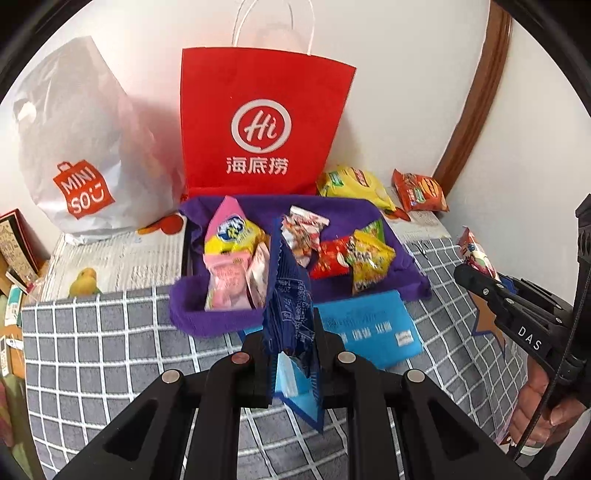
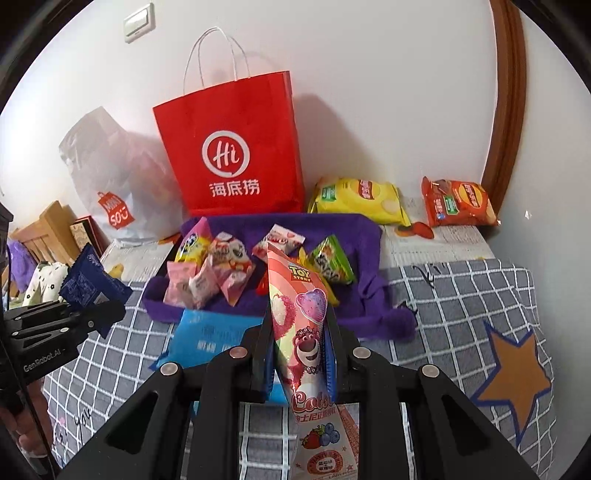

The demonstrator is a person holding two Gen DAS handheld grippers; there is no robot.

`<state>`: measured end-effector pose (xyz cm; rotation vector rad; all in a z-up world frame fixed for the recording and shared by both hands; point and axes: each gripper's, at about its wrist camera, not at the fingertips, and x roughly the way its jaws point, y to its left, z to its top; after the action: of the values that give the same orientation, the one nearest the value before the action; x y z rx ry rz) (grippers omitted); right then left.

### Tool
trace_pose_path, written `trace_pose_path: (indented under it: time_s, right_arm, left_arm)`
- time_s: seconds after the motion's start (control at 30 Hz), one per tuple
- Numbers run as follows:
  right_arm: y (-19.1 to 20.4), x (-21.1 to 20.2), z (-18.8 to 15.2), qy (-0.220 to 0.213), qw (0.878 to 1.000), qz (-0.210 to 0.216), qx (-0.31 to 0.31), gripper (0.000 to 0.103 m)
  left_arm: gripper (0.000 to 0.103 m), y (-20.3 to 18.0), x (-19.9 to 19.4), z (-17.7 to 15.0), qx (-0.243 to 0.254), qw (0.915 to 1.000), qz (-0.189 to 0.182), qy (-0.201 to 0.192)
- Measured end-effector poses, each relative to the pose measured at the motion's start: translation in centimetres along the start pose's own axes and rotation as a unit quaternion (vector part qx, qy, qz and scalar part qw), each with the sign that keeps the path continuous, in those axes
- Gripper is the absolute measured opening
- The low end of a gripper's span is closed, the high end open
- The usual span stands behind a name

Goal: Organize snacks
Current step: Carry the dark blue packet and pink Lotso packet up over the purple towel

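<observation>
the left gripper (image 1: 291, 354) had its fingers clamped on a dark blue snack packet (image 1: 290, 295), held upright just in front of the purple tray (image 1: 369, 210) of small snacks on the grey checked bed cover (image 1: 110, 332); the right gripper (image 2: 299, 350) pinched a pink toy story wafer packet (image 2: 295, 317) above the cover's near edge; only the right view showed the orange star (image 2: 517, 373) on the cover and the wall switch (image 2: 138, 22); only the left view showed the miniso bag (image 1: 85, 147) in full; both caught the red paper bag (image 2: 232, 147), the yellow chip bag (image 2: 358, 199), the orange chip bag (image 2: 458, 203) and a light blue pack (image 1: 369, 325) beside the tray.
</observation>
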<state>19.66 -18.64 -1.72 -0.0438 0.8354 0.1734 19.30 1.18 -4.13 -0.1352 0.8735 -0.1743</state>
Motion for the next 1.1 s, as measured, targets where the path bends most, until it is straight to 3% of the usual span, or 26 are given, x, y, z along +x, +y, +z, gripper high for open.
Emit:
trace_pose_path:
  time_s: [0.87, 1.0, 1.1]
  right_arm:
    - [1.1, 7.1, 9.9, -0.013, 1.000, 0.004, 0.006, 0.021]
    - [1.2, 9.1, 10.6, -0.009, 1.000, 0.011, 0.011, 0.021]
    - [1.0, 10.9, 10.3, 0.002, 1.000, 0.014, 0.013, 0.021]
  left_arm:
    - [0.014, 2.5, 5.3, 9.4, -0.016, 0.9997, 0.020, 0.001]
    - [0.014, 2.9, 6.7, 10.4, -0.026, 0.9996, 0.007, -0.003]
    - [0.014, 3.3, 8.4, 10.3, -0.022, 0.9996, 0.019, 0.000]
